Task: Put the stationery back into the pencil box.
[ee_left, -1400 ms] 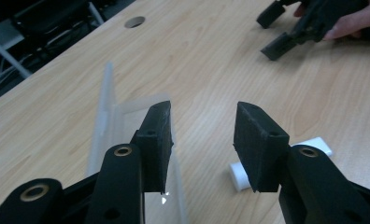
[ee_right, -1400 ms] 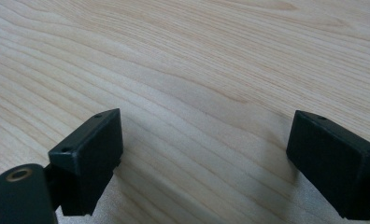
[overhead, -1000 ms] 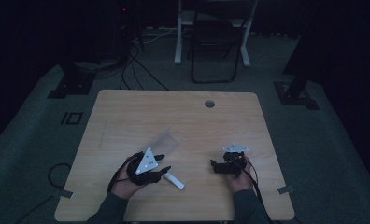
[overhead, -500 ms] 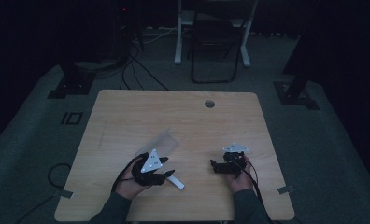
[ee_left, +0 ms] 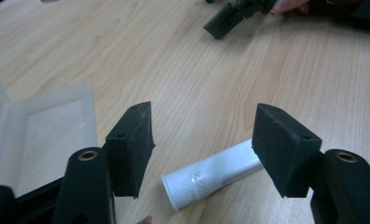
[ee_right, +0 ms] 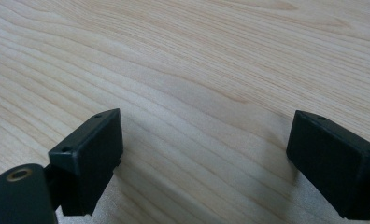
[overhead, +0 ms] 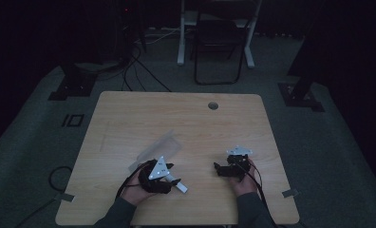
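A short white tube [ee_left: 212, 173] lies on the wooden table [overhead: 186, 118], low between my left gripper's jaws, which stand wide apart and do not touch it. In the high view the tube [overhead: 182, 187] rests just right of my open left gripper [overhead: 173, 174], near the front edge. The left gripper [ee_left: 204, 135] hovers just above it. My right gripper [overhead: 218, 169] points left over bare wood at the front right. Its jaws are also wide apart, and the right gripper [ee_right: 206, 142] has nothing between them.
A translucent plastic case [overhead: 161, 146] lies open just beyond the left gripper, and shows as the pale case [ee_left: 47, 135] at the left of the left gripper view. A cable hole [overhead: 213, 105] sits at the table's far edge. A chair [overhead: 218, 42] stands beyond.
My left gripper has edged a little right and nearer, closing in over the white tube. The tube and the right gripper have stayed put.
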Tool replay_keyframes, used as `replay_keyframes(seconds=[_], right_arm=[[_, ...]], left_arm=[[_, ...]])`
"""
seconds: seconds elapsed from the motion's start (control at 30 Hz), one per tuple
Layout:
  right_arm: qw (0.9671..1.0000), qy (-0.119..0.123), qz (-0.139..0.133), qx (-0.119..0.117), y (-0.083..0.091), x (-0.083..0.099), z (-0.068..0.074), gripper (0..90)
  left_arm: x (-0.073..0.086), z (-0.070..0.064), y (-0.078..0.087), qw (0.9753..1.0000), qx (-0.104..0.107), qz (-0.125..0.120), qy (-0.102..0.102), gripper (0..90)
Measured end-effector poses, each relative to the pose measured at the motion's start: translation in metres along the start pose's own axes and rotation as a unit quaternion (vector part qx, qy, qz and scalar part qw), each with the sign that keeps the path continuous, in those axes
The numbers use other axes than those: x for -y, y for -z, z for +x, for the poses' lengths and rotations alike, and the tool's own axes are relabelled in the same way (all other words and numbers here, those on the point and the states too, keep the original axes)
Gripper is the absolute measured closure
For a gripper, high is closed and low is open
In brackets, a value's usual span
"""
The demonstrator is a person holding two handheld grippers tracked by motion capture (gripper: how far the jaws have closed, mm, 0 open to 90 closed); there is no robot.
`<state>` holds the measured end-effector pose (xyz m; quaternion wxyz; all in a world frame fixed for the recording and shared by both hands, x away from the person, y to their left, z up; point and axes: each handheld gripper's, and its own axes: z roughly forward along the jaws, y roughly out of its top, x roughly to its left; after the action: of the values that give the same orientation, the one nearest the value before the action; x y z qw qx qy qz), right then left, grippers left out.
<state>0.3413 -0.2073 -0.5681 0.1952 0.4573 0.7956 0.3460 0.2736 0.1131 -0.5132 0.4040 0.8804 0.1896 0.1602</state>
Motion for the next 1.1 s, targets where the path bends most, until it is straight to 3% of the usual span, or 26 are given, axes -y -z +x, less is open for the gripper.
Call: replay_keyframes(seconds=[0.4, 0.7, 0.9, 1.1], right_arm=[[1.0000, 0.000, 0.000, 0.000, 0.000, 0.000, 0.000, 10.5], [1.0000, 0.000, 0.000, 0.000, 0.000, 0.000, 0.000, 10.5], [1.0000, 0.000, 0.000, 0.000, 0.000, 0.000, 0.000, 10.5], [1.0000, -0.001, 0.000, 0.000, 0.000, 0.000, 0.000, 10.5]], left_arm=[[0.005, -0.006, -0.016, 0.9995, 0.016, 0.026, -0.009, 23.3], [0.005, -0.013, -0.023, 0.9981, 0.038, 0.039, -0.030, 23.2], [0.005, -0.018, -0.032, 0.9964, 0.039, 0.057, -0.049, 23.9], [0.005, -0.019, -0.040, 0.9957, 0.044, 0.065, -0.048, 28.6]])
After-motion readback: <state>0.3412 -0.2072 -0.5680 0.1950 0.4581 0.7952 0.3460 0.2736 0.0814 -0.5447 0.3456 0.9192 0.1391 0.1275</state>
